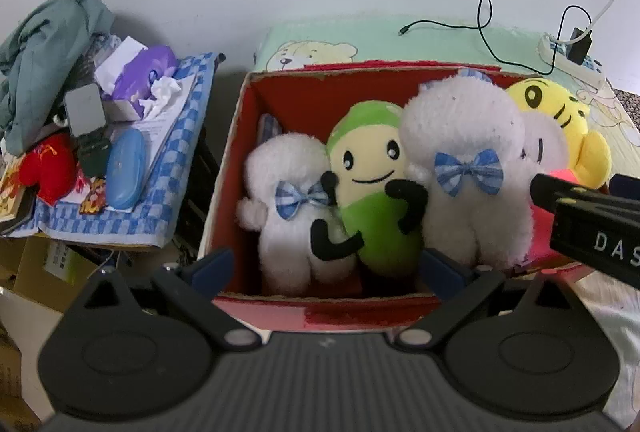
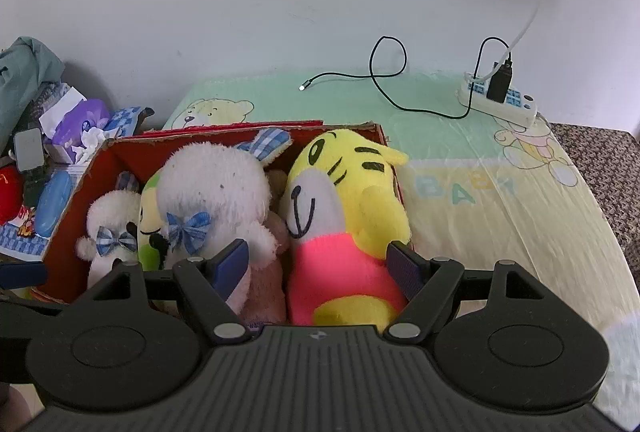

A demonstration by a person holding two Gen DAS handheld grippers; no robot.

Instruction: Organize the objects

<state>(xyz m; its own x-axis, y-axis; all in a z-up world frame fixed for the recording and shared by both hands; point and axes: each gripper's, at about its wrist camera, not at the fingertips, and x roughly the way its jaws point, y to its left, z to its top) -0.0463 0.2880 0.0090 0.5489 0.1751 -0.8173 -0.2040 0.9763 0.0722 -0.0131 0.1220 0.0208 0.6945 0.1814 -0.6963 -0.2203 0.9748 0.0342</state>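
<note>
Red cardboard box (image 1: 240, 135) sits on bed, packed left to right: small white bunny (image 1: 288, 211), green bean plush (image 1: 372, 183), big white bunny (image 1: 468, 167), yellow tiger plush (image 2: 348, 216). Left gripper (image 1: 326, 268) spread wide, empty, hovering at box's near rim just before small bunny and bean. Right gripper (image 2: 320, 264) spread too, its fingers flanking tiger's pink body, not pinching it.

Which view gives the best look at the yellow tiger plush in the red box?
The right wrist view: the yellow tiger plush shows face, pink shirt and body, framed by the open right claw. The left wrist view shows only its head behind the large white plush.
</note>
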